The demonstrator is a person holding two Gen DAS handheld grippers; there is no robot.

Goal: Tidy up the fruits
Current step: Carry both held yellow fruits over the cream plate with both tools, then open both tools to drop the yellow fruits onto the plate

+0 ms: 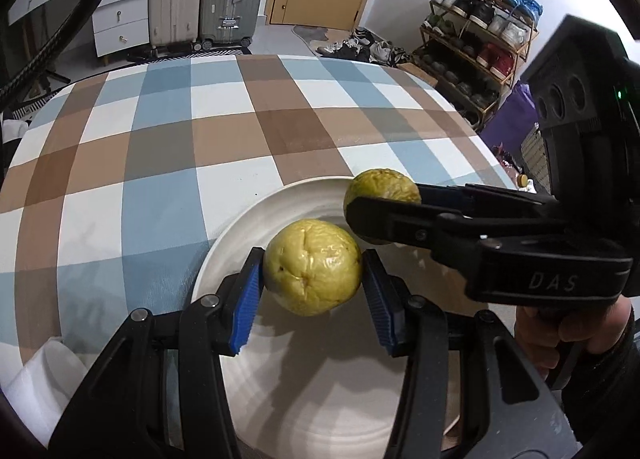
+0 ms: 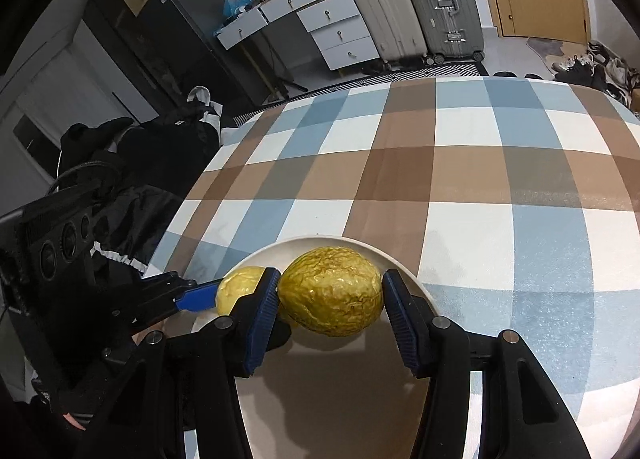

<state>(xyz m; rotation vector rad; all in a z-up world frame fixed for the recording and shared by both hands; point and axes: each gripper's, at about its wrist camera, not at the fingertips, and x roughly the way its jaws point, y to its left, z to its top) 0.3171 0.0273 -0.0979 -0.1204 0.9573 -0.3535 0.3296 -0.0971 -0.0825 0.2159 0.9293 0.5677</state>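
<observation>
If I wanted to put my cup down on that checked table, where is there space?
Nearly all of the checked tablecloth beyond the white plate is bare, out to its far edge. The crowded spot is over the plate, where the left gripper and right gripper each hold a wrinkled yellow fruit.

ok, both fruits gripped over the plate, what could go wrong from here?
1. The yellow fruit and the greener fruit sit almost touching; the right gripper finger is wedged between them and could knock the yellow one.
2. Both are round, held only at the sides, so they may roll on the white plate once released.
</observation>
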